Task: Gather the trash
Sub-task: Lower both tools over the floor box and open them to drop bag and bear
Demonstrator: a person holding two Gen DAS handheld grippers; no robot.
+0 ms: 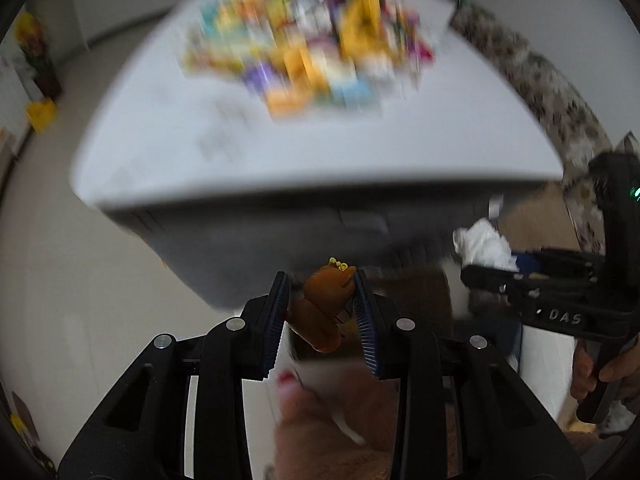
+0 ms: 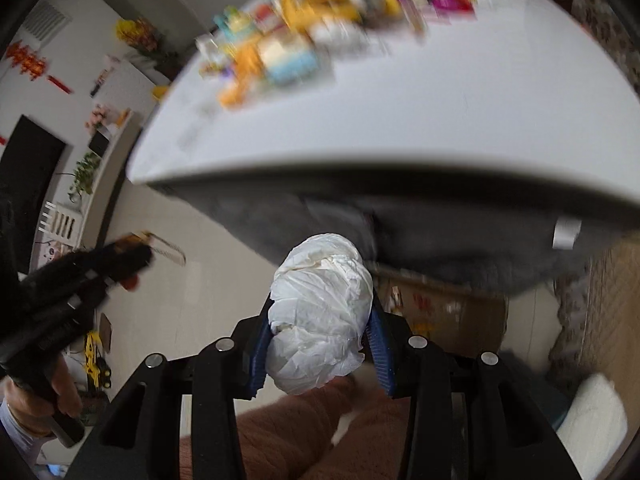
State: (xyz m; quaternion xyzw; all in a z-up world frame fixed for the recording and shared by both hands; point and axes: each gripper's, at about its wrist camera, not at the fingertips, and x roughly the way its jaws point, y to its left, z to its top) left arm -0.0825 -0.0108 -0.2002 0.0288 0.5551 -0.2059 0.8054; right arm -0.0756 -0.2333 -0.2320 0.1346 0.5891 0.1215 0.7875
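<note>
My left gripper is shut on a brown crumpled wrapper and holds it off the near edge of the white table. My right gripper is shut on a white crumpled tissue ball, also off the table's near edge. In the left wrist view the right gripper shows at the right with the tissue. In the right wrist view the left gripper shows at the left. A blurred pile of colourful wrappers and packets lies at the far side of the table, also in the right wrist view.
A brown cardboard box stands on the floor under the table's near right side. A patterned sofa runs along the right. Pale floor lies to the left, with shelves and plants by the wall.
</note>
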